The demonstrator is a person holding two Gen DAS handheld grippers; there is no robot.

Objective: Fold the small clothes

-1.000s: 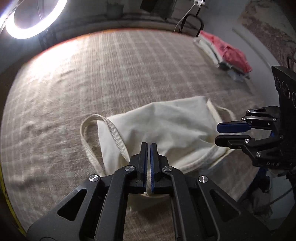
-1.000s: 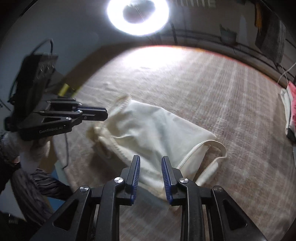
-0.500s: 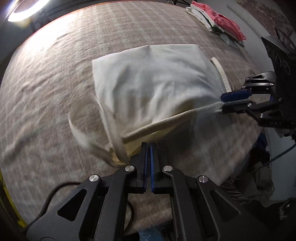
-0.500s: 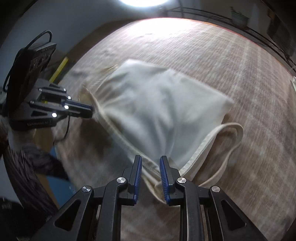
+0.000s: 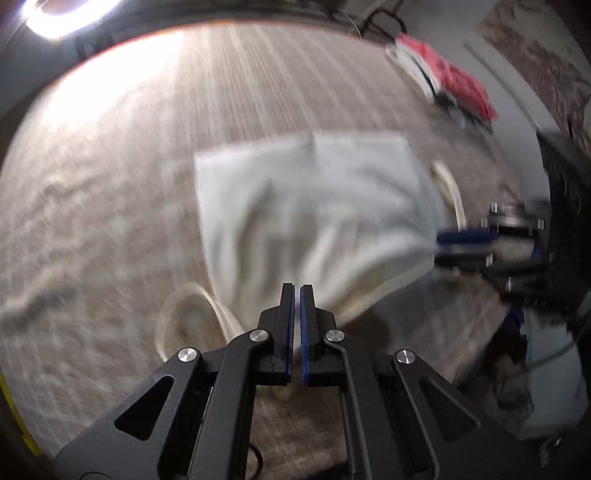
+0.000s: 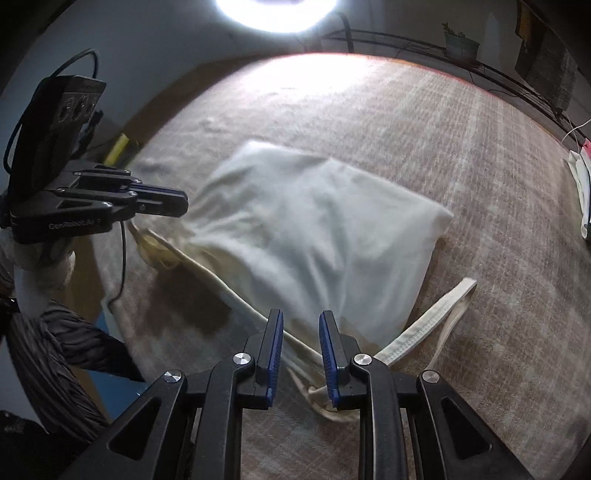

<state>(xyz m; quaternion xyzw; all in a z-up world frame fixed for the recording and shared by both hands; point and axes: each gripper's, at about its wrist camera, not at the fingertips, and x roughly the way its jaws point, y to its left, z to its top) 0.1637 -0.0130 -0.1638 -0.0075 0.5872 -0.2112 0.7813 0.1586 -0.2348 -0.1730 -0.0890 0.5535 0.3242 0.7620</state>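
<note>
A cream sleeveless top [image 5: 310,206] lies spread on the checked brown cloth, its far hem flat and its strap end toward me; it also shows in the right wrist view [image 6: 314,236]. My left gripper [image 5: 297,295] is shut at the near-left strap corner, and in the right wrist view [image 6: 181,203] its tip sits at the garment's corner. My right gripper [image 6: 301,325] has its jaws a small gap apart over the near edge, with cloth and a strap [image 6: 436,317] under them. In the blurred left wrist view the right gripper [image 5: 443,247] touches the garment's right corner.
A stack of folded clothes with a red piece on top [image 5: 450,81] sits at the far right of the table. A ring light [image 6: 277,11] shines at the far edge. The table's near edge drops off beside my hands.
The garment has settled lower and flatter on the cloth. Both grippers have moved with its strap corners, and the left wrist view is motion-blurred.
</note>
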